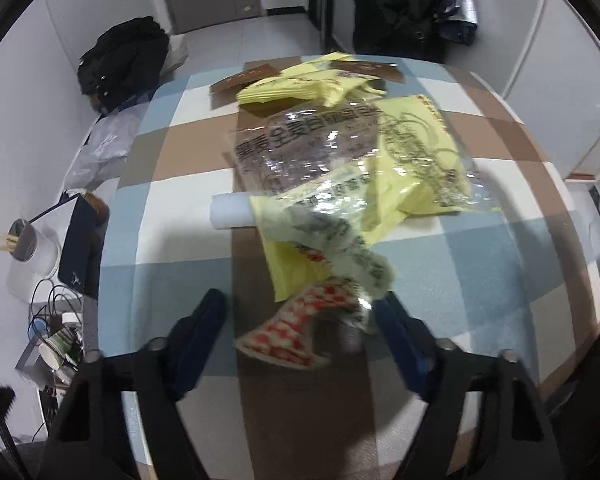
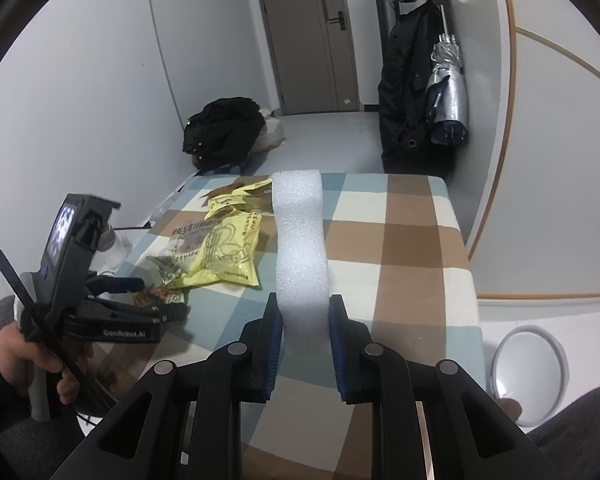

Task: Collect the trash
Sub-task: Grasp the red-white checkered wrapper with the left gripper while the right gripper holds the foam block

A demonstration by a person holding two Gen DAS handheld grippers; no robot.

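Two hand-held grippers over a checked desk (image 2: 412,240) in blue, brown and cream.

Right hand-held gripper (image 2: 306,320): blue pads clamped on a white foam strip (image 2: 299,236), which stands up and away from the fingers above the desk's middle.

Left hand-held gripper (image 1: 300,312): jaws spread wide, nothing between the pads. A red-and-white patterned wrapper (image 1: 292,330) lies on the desk in the gap, touching neither finger as far as the blur allows. In the right wrist view its body reads "GenRobot.AI".

Trash heap, left half of desk: large yellow-and-clear bag (image 1: 380,152) with bold Chinese print, not legible through the blur; small yellow packets (image 1: 300,84) behind it; brown cards (image 1: 244,80) at the far edge; a white roll (image 1: 232,212) partly under the bag.

Open room: right half of desk is bare cloth up to the near and right edges. Grey round bin (image 2: 528,376) on the floor beside the desk's right edge.
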